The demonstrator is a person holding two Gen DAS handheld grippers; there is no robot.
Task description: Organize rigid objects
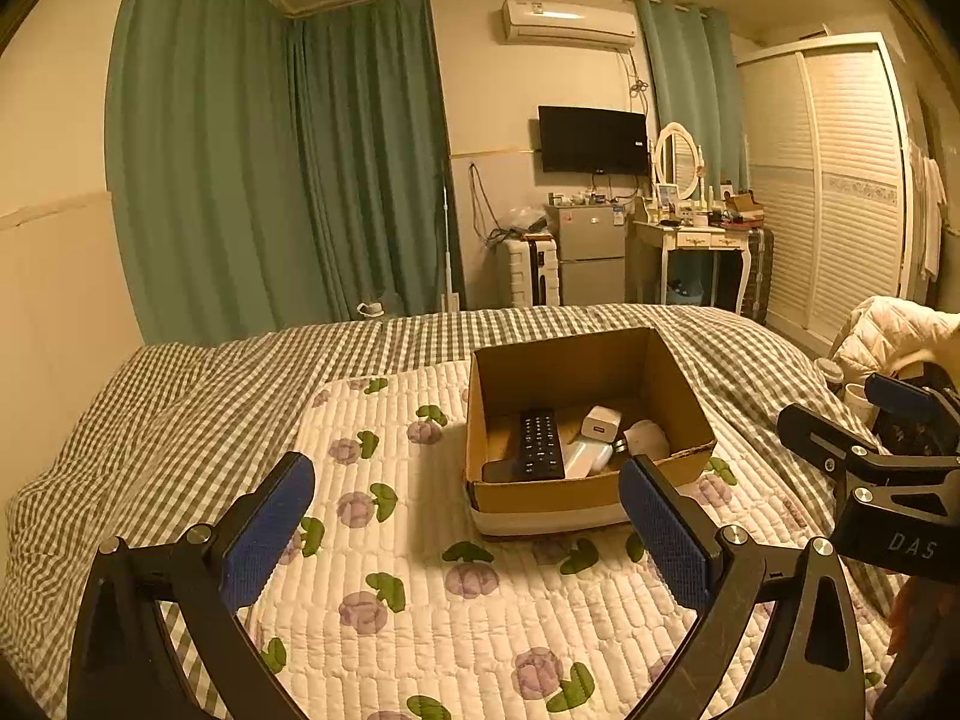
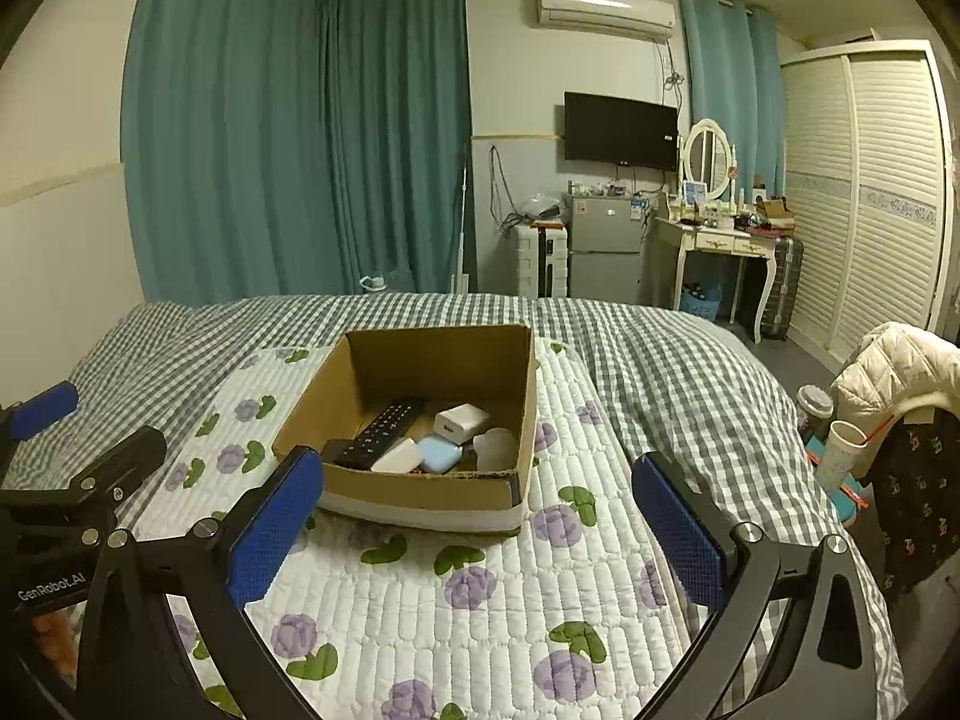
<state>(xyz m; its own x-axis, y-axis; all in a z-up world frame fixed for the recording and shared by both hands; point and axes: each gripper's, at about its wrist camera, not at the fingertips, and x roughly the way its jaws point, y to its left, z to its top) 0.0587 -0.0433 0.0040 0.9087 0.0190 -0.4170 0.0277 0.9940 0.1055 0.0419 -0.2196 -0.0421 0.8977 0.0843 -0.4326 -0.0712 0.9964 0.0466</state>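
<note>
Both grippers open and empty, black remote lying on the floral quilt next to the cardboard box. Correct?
One error: the long black remote control lies inside the open brown cardboard box, not on the white floral quilt; the right wrist view shows it. Left gripper and right gripper are open and empty.

Left gripper (image 1: 465, 531): black angular frame, triangular cutouts, silver round screws at joints, blue textured pads (image 1: 267, 531) on both fingers. Right gripper (image 2: 477, 531): same black frame, silver screws, blue dimpled pads (image 2: 276, 531). White "DAS" lettering on right gripper body; "GenRobot.AI" in white on left gripper body.
</note>
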